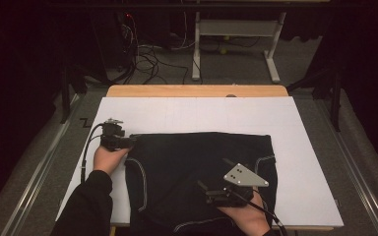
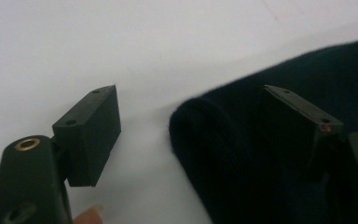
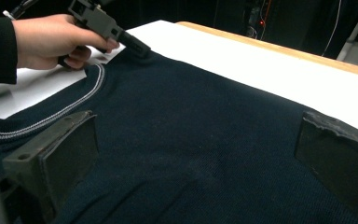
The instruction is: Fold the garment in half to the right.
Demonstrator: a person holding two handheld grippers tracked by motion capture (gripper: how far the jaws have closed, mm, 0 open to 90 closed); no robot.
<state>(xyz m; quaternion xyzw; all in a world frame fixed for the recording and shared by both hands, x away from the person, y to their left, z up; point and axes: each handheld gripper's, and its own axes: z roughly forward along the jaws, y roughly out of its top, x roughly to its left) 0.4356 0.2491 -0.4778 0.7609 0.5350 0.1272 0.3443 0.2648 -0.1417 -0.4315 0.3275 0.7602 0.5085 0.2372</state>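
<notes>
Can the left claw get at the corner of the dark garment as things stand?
Probably yes. The left claw already straddles the garment corner, one pad on the cloth, the other over bare white table; its jaws stand apart and nothing lies between them but fabric.

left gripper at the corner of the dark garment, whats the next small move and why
Probably close the left gripper on the corner of the dark garment. Its jaws are apart, one over the white sheet, the other over the cloth, with the folded edge between them and not yet pinched. The right gripper hovers open over the garment.
</notes>
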